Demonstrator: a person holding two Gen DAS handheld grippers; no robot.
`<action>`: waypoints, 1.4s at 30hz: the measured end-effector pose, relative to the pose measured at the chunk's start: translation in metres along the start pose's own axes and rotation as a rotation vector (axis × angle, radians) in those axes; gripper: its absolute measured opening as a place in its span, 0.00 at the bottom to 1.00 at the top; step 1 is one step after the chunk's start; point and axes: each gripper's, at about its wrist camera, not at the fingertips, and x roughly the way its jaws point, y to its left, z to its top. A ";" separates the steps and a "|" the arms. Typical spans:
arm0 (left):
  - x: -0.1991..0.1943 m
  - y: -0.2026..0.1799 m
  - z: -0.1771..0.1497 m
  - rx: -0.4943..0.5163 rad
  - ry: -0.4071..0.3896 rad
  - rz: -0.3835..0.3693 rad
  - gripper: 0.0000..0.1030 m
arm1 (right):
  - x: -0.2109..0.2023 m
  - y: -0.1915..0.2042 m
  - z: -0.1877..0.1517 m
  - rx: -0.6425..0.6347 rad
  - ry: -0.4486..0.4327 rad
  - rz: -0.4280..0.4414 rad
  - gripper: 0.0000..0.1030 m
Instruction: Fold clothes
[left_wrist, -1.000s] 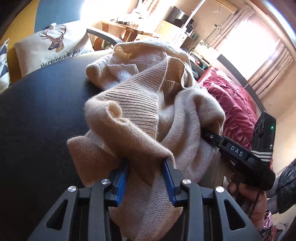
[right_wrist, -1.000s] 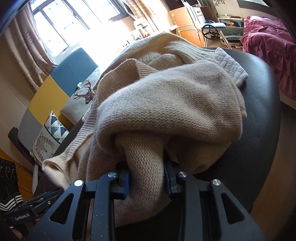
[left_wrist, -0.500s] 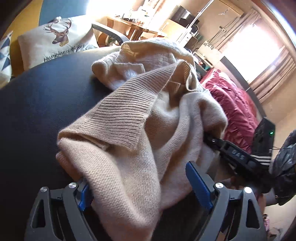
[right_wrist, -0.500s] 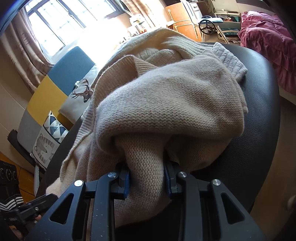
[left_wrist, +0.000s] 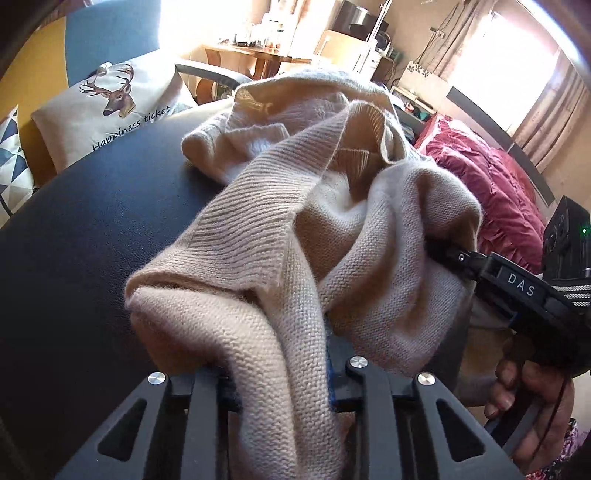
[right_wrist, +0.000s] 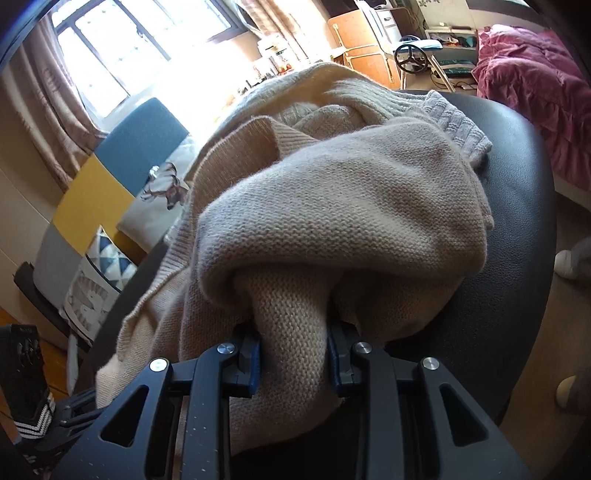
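A beige knit sweater (left_wrist: 258, 240) lies bunched on a black padded surface (left_wrist: 92, 240). My left gripper (left_wrist: 280, 373) has a thick fold of it between its blue pads, and the jaws are closing onto that fold. In the left wrist view, my right gripper (left_wrist: 443, 254) comes in from the right with its tips buried in the knit. From the right wrist, the sweater (right_wrist: 332, 206) rises in a heap. My right gripper (right_wrist: 293, 347) is shut on a rolled fold at its near edge. Part of the left gripper's body (right_wrist: 74, 410) shows at the lower left.
A deer-print cushion (left_wrist: 118, 107) and a blue and yellow sofa (right_wrist: 122, 162) stand beyond the black surface (right_wrist: 517, 184). A bed with a crimson cover (left_wrist: 491, 192) lies to the right. A person's hand (left_wrist: 517, 384) holds the right gripper. A socked foot (right_wrist: 569, 262) is on the floor.
My left gripper let go of its first fold, spread wide, then closed on a fold of the sweater nearer the left edge. The right gripper kept its grip and stayed put.
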 end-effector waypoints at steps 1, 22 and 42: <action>-0.008 0.000 0.000 -0.005 -0.023 -0.013 0.23 | -0.004 0.000 0.002 0.019 -0.011 0.024 0.27; -0.215 0.030 0.012 -0.112 -0.547 -0.060 0.22 | -0.104 0.115 0.007 -0.061 -0.104 0.455 0.16; -0.305 0.083 -0.052 -0.170 -0.663 -0.007 0.09 | -0.156 0.201 -0.025 -0.296 -0.128 0.510 0.01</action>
